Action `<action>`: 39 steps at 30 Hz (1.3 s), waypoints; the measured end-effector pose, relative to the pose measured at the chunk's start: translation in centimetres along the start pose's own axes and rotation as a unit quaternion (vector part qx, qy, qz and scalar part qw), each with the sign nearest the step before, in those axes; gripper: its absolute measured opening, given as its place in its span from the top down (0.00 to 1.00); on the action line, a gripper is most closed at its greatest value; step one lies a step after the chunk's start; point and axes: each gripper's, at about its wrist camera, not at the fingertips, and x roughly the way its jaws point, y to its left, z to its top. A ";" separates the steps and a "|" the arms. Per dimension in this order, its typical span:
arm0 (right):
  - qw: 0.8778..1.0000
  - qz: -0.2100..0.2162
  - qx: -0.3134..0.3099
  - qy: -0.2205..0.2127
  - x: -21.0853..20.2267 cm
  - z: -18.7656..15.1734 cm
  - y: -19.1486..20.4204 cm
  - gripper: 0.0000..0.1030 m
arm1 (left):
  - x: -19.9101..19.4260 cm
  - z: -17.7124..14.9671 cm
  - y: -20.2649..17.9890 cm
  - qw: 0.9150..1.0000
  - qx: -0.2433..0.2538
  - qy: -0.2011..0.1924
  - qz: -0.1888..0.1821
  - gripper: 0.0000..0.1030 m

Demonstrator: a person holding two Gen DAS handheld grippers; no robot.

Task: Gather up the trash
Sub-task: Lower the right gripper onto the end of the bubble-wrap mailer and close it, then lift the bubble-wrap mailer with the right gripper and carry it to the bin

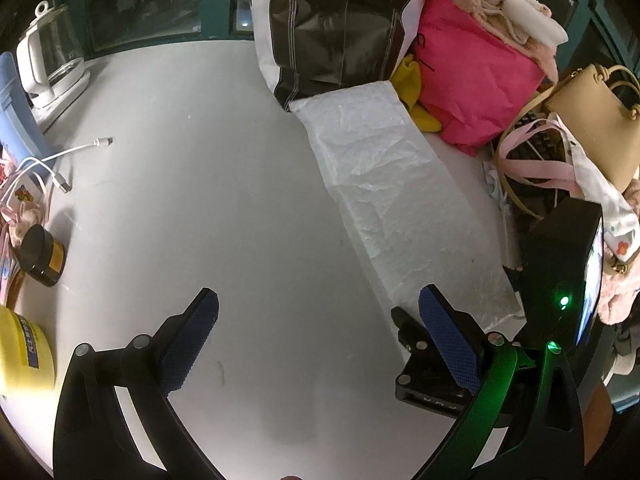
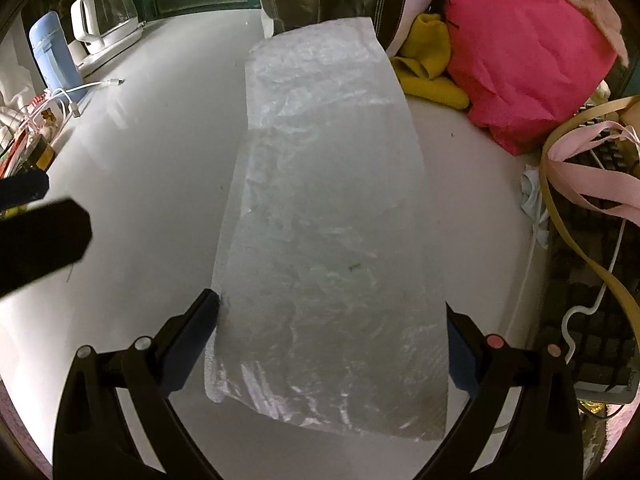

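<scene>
**Clear bag flat on the table, both grippers spread**

We can read very little writing. The yellow tub [image 1: 22, 354] at the left edge carries a blue label with letters turned sideways, too blurred for us to make out. The pink bag [image 1: 476, 68] shows thin dark marks like letters, and the white edge of the black bag [image 1: 336, 20] has part of a dark letter; we cannot read either.

The clear bag [image 2: 332, 216], our trash, lies flat and crinkled on the white table [image 1: 192, 208], running from the black bag at the back toward us. Our right gripper [image 2: 332, 336] has its fingers wide apart, one on either side of the near end of the clear bag, and grips nothing. Our left gripper [image 1: 318, 336] hangs over bare table just left of the clear bag, fingers apart and empty.

Along the left side stand a kettle [image 1: 50, 60], a blue bottle [image 2: 52, 52], white cables [image 1: 60, 160] and a dark jar [image 1: 42, 256]. To the right, a yellow cloth [image 2: 430, 68] lies beside the pink bag, and a tan handbag [image 1: 596, 120], pink straps [image 2: 592, 176] and a keyboard [image 2: 588, 312] crowd the table's edge near the clear bag.
</scene>
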 end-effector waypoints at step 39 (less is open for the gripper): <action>0.988 0.109 -0.101 -0.046 -10.3 -1.1 1.1 0.70 | -9.9 -4.4 -0.7 0.993 -0.080 -0.046 0.074 0.06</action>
